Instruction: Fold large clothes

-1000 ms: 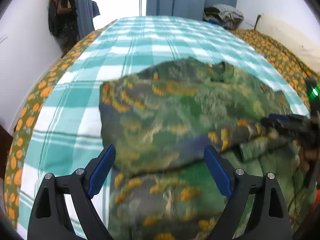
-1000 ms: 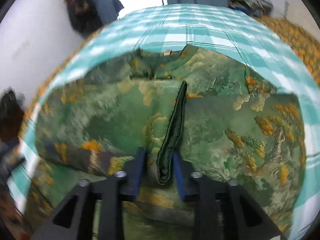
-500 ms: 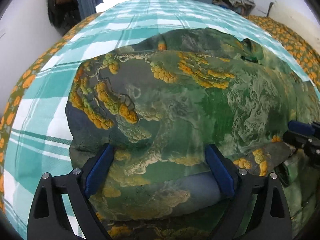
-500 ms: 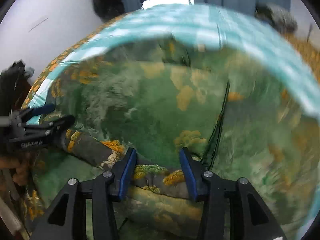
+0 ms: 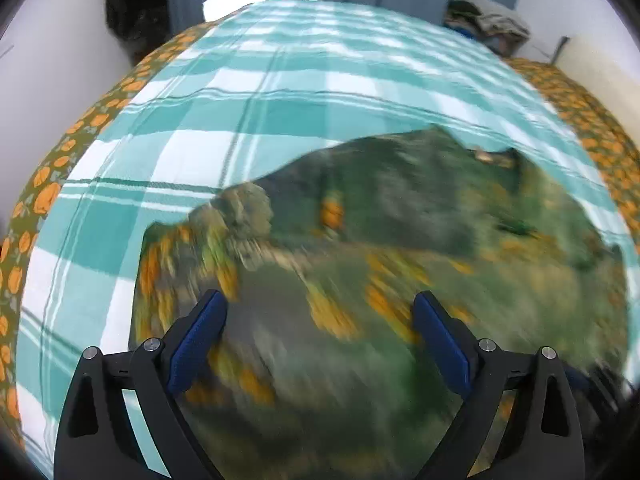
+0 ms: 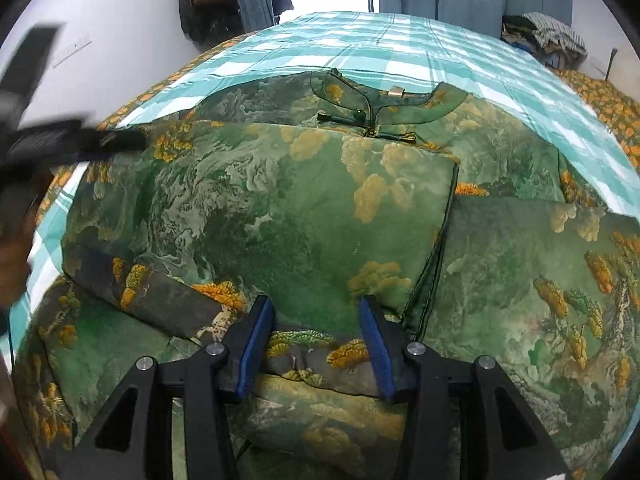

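1. Green landscape-print dress (image 6: 304,216): spread on the teal checked bedsheet (image 6: 400,48), collar (image 6: 384,100) at the far end, long axis running near to far; a folded panel lies over its left half.
2. Right gripper (image 6: 316,336): at the near edge of that folded panel, jaws moderately apart, fold between them, not visibly pinched.
3. Left gripper (image 5: 320,340): jaws wide, empty, above the blurred dress (image 5: 360,260), toward its left side.
4. Judgement: the right gripper sits nearer the fold edge.

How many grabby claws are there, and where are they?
2. The right gripper sits at the near edge of the green dress, jaws apart. The left gripper is at the dress's far left corner; its own view shows jaws wide open.
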Demonstrator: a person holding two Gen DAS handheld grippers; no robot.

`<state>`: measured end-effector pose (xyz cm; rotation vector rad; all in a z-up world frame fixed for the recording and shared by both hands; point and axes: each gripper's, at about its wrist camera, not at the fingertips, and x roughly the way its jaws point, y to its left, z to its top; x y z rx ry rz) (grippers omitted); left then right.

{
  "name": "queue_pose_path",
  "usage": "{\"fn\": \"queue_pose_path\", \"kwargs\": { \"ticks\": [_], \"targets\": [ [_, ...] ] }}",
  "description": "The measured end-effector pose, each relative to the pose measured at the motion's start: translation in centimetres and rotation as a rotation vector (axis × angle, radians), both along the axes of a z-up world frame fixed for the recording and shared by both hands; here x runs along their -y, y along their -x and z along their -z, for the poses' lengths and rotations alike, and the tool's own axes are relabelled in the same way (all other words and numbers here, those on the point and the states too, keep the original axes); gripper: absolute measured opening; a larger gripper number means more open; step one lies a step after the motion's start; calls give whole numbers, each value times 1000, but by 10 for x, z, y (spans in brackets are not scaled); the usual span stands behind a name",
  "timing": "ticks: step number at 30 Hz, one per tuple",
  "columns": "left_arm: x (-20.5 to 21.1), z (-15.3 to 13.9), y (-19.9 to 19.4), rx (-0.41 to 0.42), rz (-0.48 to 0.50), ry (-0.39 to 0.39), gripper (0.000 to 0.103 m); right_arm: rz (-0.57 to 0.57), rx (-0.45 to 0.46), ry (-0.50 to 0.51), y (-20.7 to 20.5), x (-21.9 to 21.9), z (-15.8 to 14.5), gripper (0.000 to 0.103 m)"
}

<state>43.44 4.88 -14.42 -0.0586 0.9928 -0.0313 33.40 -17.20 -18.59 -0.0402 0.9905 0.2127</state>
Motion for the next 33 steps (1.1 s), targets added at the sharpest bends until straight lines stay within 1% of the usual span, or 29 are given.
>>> {"fn": "queue_pose_path", "kwargs": {
  "ticks": [1,2,3,5,6,9,11,17,21,24,26,27,28,29,30,32,33],
  "targets": [
    [-4,9,-7,-9,-20,5,96,-1,3,3,1,0,0,45],
    [-9,21,-14,-25,-37,21,101,-2,5,3,1,1,0,45],
    [-13,30,-17,-42,-41,37,103,-2,7,2,1,1,0,45],
    [-18,49,-19,-71,-33,83,103,-4,13,4,3,2,-1,45],
    [-17,51,-19,-65,-28,84,103,-5,16,9,3,1,-1,45],
    [-14,52,-18,-53,-18,63,103,-11,30,38,4,-2,0,45],
    [-15,53,-17,-41,-12,64,103,-13,35,45,4,-3,1,46],
    [-13,51,-17,2,-17,49,103,-14,41,48,5,-3,2,46],
    [-15,41,-7,17,-13,38,102,-14,48,36,5,-2,1,47],
    [-13,22,21,21,32,-12,102,-7,61,-22,13,7,-10,47],
    [-11,7,50,38,88,-22,102,1,75,-36,26,12,-25,47],
    [-11,-1,71,48,128,-19,102,6,87,-34,35,14,-33,47],
    [-10,-6,85,53,152,-17,102,13,97,-27,46,17,-41,47],
    [-11,-12,108,58,180,-15,102,20,106,-21,61,22,-49,48],
    [-11,-16,124,60,193,-18,102,26,113,-23,76,28,-55,52],
    [-12,-18,165,51,212,-17,102,49,125,-29,103,39,-62,53],
    [-13,-16,177,39,213,-18,102,66,123,-25,122,48,-64,54]
  ]
}}
